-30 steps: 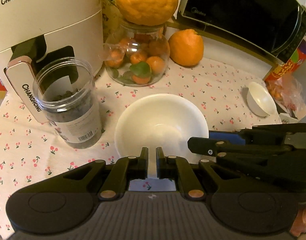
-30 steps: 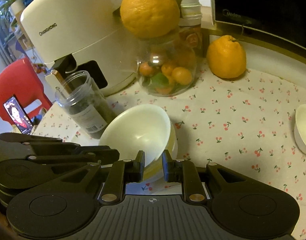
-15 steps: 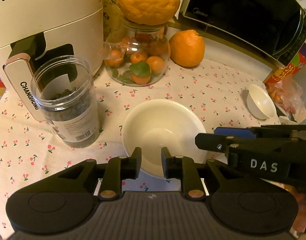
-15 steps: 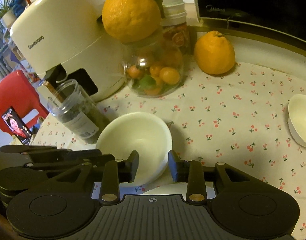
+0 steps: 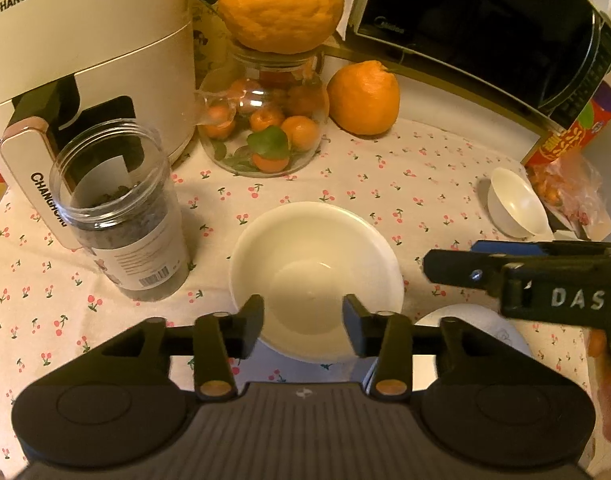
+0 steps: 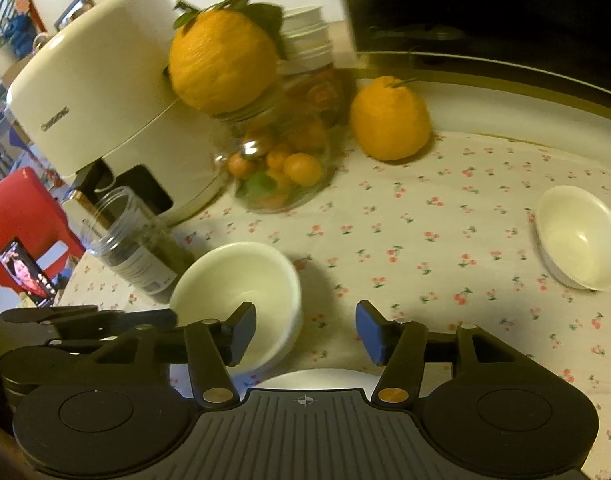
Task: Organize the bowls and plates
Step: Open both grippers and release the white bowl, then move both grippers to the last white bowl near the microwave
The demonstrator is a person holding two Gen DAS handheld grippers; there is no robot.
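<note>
A large white bowl [image 5: 317, 276] sits on the cherry-print tablecloth, just ahead of my left gripper [image 5: 303, 322], which is open and empty with its jaws over the bowl's near rim. In the right wrist view the same bowl [image 6: 241, 284] lies at lower left. My right gripper [image 6: 305, 334] is open and empty above the cloth, to the right of the bowl. A small white bowl [image 6: 581, 238] lies at the right, also seen in the left wrist view [image 5: 513, 208]. A white plate [image 5: 477, 326] lies near the front, partly hidden under the right gripper [image 5: 427, 264]; its rim shows in the right view [image 6: 313, 378].
A clear jar [image 5: 121, 212] with dark contents stands left of the big bowl. Behind it are a white air fryer [image 5: 77, 60], a glass jar of small oranges [image 5: 265, 132] topped by a large orange, another orange [image 5: 363, 98], a microwave [image 5: 485, 24] and a snack bag [image 5: 565, 184].
Both grippers opened and let go of the large bowl, which now rests on the cloth. The right gripper swung to the right, away from the bowl.
</note>
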